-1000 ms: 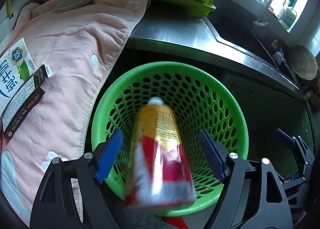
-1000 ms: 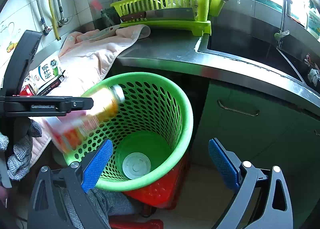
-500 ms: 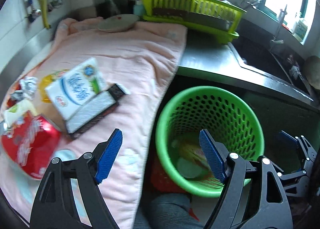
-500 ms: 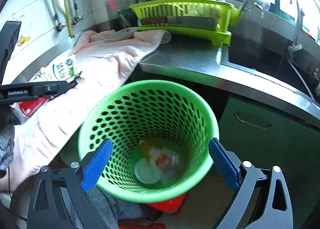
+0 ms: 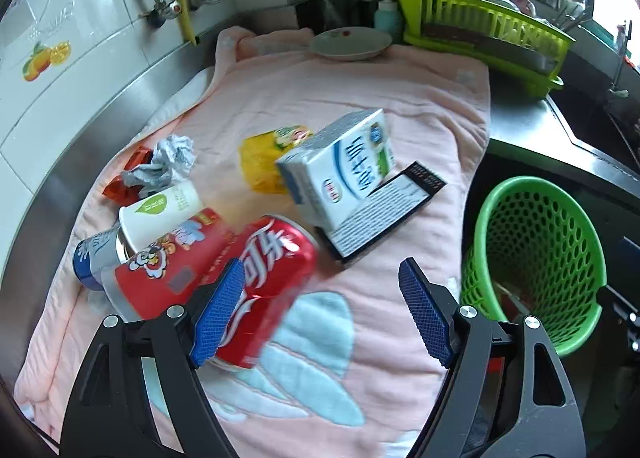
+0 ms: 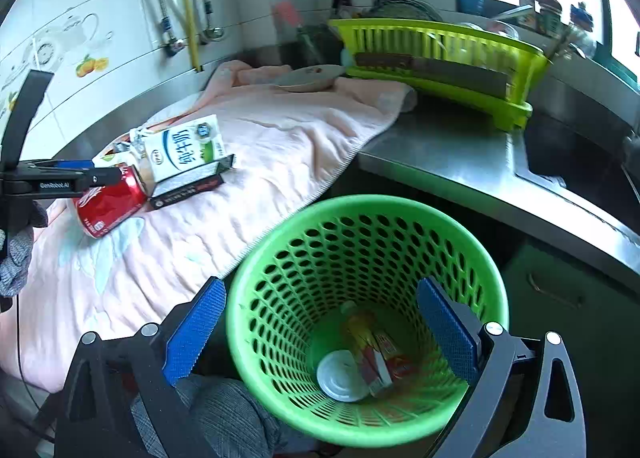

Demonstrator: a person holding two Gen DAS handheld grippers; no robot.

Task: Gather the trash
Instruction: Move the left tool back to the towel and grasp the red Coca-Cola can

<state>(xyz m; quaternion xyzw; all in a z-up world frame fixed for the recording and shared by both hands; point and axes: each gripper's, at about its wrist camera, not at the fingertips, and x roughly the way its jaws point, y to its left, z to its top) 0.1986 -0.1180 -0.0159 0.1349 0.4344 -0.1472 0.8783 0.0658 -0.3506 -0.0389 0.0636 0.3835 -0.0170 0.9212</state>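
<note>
My left gripper (image 5: 320, 310) stands open above the pink towel (image 5: 360, 90), with nothing between its pads. A red cola can (image 5: 272, 270) lies on its side just by the left finger, partly hidden behind it. Beyond it lie a white milk carton (image 5: 344, 166), a flat black box (image 5: 384, 210), a yellow packet (image 5: 264, 162), crumpled foil (image 5: 164, 166), a white paper cup (image 5: 160, 214) and a red cup (image 5: 168, 270). My right gripper (image 6: 322, 332) hangs open over the green basket (image 6: 360, 210), which holds a yellow-red bottle (image 6: 368, 346) and a white lid (image 6: 342, 376).
The basket (image 5: 532, 250) stands on the floor below the steel counter's edge (image 6: 460, 166), right of the towel. A plate (image 5: 352, 43) and a lime dish rack (image 5: 480, 34) sit at the back. The sink (image 6: 580, 154) is at the far right. A grey sleeve (image 6: 20, 258) shows at the left.
The yellow-red bottle dropped from between the left gripper's open fingers into the basket. The left gripper then swung left over the towel, to the red can. The right gripper shifted slightly.
</note>
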